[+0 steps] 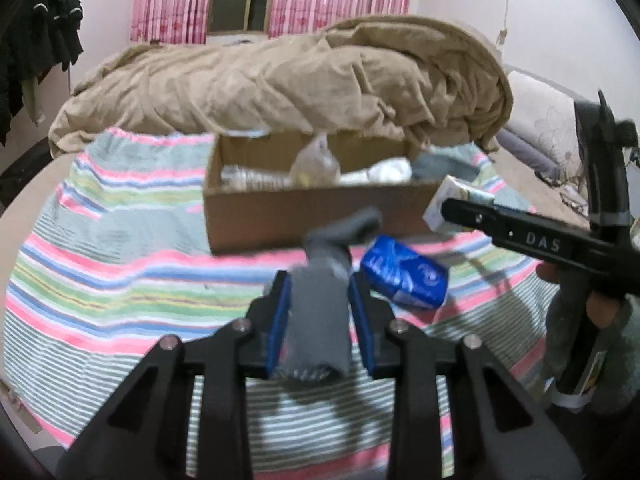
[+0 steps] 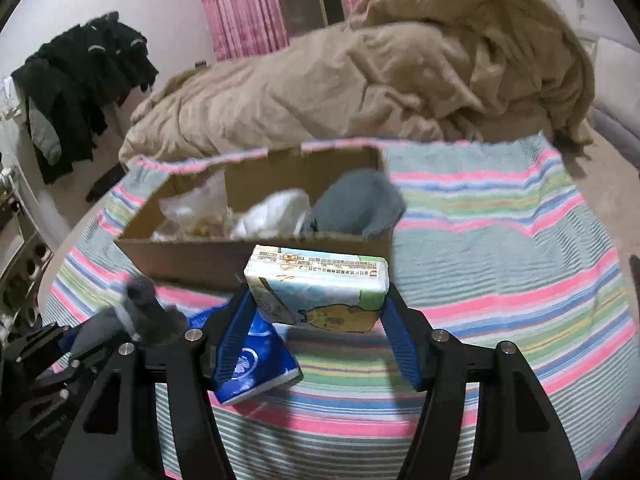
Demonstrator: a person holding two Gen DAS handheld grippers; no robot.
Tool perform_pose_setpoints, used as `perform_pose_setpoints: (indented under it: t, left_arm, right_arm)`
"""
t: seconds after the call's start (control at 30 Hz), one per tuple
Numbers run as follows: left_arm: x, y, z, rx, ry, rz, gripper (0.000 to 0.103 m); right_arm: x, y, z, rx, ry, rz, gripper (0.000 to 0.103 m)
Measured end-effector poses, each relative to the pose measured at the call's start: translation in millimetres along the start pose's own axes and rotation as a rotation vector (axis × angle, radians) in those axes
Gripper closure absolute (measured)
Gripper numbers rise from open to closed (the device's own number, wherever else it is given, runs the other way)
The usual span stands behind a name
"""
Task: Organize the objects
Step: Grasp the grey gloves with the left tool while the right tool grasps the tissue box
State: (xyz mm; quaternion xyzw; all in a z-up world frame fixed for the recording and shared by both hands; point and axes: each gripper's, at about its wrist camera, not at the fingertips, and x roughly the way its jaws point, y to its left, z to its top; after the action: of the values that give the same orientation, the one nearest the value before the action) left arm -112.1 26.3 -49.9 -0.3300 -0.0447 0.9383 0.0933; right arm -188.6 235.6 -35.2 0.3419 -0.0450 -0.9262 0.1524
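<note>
1. Sock, grey and soft, is gripped between the blue pads of my left tongs in the lower centre of the left wrist view; its free end stands up above the pads.
2. My right tongs are closed on a tissue pack with a cartoon print, in the centre of the right wrist view, held above the striped cloth.
3. A blue tissue pack lies on the striped cloth just right of my left tongs; in the right wrist view it sits lower left, partly behind the left pad.
4. The cardboard box stands open in the middle of both views, on the striped cloth.
5. Inside the box I see another grey sock at the right end, something white beside it, and clear plastic.
6. A beige blanket lies crumpled on the bed behind the box, pink curtains at the top.
</note>
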Motion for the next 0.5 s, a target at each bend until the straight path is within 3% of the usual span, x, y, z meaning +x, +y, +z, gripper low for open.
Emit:
perform_pose_setpoints:
  t: [0.2,0.3,0.5]
  left_arm:
    - [-17,1,15,-0.015,-0.030,-0.027,0.072]
    - [-4,-3,11,0.006,0.054,-0.065,0.069]
    - [32,-10,-11,0.027,0.184,-0.044,0.056]
  right_arm:
    - [-15,0,9,0.027,-0.057,0.044,0.037]
    - [-20,1,12,0.024,-0.082,0.040,0.037]
    - [-20,-1,12,0.026,-0.075,0.045,0.037]
